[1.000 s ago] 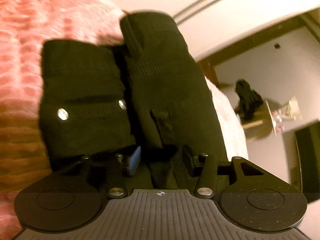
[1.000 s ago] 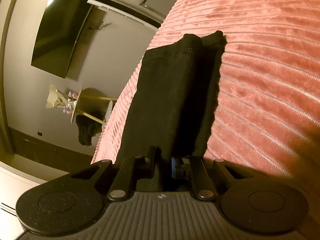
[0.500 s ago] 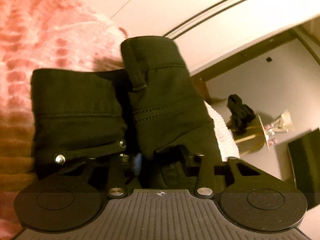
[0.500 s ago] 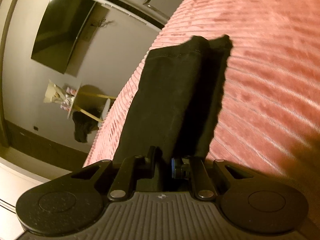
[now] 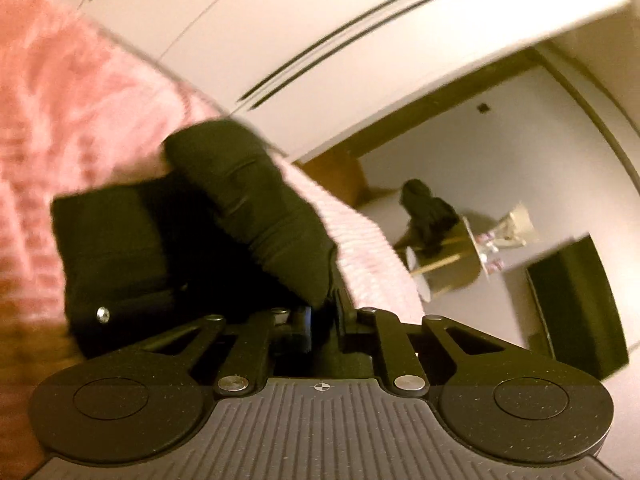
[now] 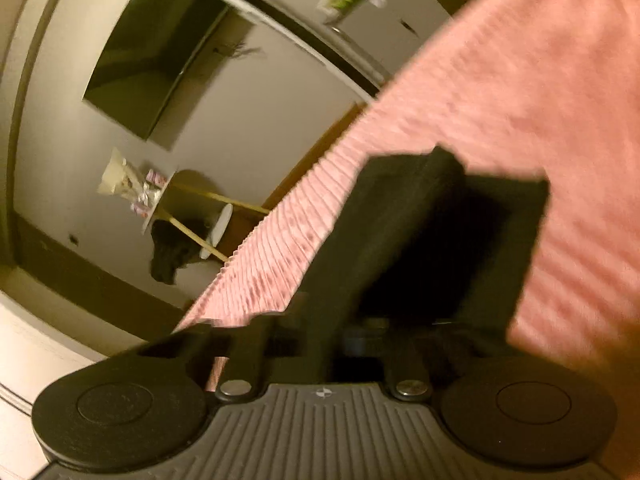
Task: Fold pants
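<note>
Black pants (image 5: 260, 208) lie doubled on a pink ribbed bed cover (image 5: 80, 100); a metal button (image 5: 103, 314) shows on the waist part at the lower left. My left gripper (image 5: 322, 320) has its jaws closing tight on a fold of the waist fabric, which rises in a hump ahead of it. In the right wrist view the pants (image 6: 400, 220) stretch away over the cover (image 6: 540, 80). My right gripper (image 6: 340, 332) has its jaws closing on the near edge of the cloth and holds it raised. Both views are blurred.
The bed's edge runs diagonally through both views. Beyond it stand a round wooden side table (image 6: 176, 200) with a dark garment (image 6: 172, 256) hanging from it, a wall-mounted television (image 6: 160, 60) and white wardrobe doors (image 5: 320, 20).
The left jaws have closed from wide apart onto the waist fabric. Both grippers have risen, lifting their ends of the pants off the cover. The right view has rolled.
</note>
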`<state>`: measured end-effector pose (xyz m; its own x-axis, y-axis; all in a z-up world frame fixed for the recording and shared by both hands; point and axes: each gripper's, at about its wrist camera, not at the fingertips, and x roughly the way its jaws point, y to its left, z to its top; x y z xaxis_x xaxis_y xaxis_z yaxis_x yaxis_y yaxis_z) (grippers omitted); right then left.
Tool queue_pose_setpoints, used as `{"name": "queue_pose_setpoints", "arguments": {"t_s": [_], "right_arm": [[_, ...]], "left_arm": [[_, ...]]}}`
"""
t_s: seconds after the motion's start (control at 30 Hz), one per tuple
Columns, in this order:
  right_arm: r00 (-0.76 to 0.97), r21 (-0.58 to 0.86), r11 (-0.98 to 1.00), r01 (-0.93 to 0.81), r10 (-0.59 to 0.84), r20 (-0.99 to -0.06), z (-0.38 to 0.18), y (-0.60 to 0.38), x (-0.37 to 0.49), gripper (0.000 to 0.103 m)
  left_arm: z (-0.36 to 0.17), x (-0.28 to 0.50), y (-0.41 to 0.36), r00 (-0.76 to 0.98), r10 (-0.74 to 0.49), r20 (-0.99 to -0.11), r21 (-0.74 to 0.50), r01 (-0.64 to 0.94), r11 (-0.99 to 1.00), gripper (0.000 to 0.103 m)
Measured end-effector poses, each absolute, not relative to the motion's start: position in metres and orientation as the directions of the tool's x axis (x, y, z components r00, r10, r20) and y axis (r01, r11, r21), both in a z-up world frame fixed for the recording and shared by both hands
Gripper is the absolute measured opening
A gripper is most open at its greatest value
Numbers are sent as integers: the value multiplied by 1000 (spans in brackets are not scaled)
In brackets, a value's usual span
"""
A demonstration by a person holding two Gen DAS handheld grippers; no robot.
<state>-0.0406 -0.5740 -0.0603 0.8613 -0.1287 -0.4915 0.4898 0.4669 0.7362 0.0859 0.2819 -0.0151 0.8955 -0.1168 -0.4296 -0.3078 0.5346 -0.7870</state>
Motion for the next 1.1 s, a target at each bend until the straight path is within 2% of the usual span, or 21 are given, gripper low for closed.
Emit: {"name": "queue_pose_setpoints", "arguments": {"t_s": [0.17,0.37,0.47,0.5,0.53,0.57,0.63,0.73,0.8,0.83,0.9,1.0,1.1], "right_arm": [[839,589,618,521,-246,-485,-20,-571,-40,3],[765,430,675,599,-326,-555,-28,-570,-40,4],[726,366,690,625,-340,-598,-41,-566,-38,5],[714,366,677,638,-343,-610,-44,-568,-41,8],[711,381,662,645,-340,-615,-46,-569,-42,16],[714,416,631,655,-337,-613,-48,-575,-50,20],[733,486,577,656,-332,-594,-51,-584,-63,26],[775,598,503,624,-304,-553,-56,-600,-78,31],[792,643,467,607,-290,-537,-59,-605,-82,33],[798,653,462,600,-287,-531,-59,-605,-81,34],[799,648,470,599,-291,-527,-59,-605,-75,33],[769,564,531,633,-341,-541,-49,-595,-60,7],[786,545,569,615,-388,-481,-34,-589,-62,5]], "left_arm": [[5,64,274,886,-142,-442,-752,-280,597,13],[-15,55,276,754,-80,-652,-588,-437,680,15],[-19,55,281,708,-76,-702,-576,-502,646,30],[-16,53,282,702,-40,-711,-558,-529,639,45],[-13,51,283,697,-5,-717,-539,-549,639,59],[-10,46,287,697,17,-717,-531,-561,635,62],[-1,39,286,710,88,-698,-504,-575,645,78],[15,36,279,716,200,-669,-435,-595,676,82],[27,41,266,740,219,-636,-417,-568,710,85],[31,45,258,751,217,-623,-409,-550,728,89],[35,57,238,773,194,-603,-380,-493,783,92],[39,71,206,789,165,-591,-327,-422,846,92],[37,84,182,801,124,-586,-314,-366,876,93]]}}
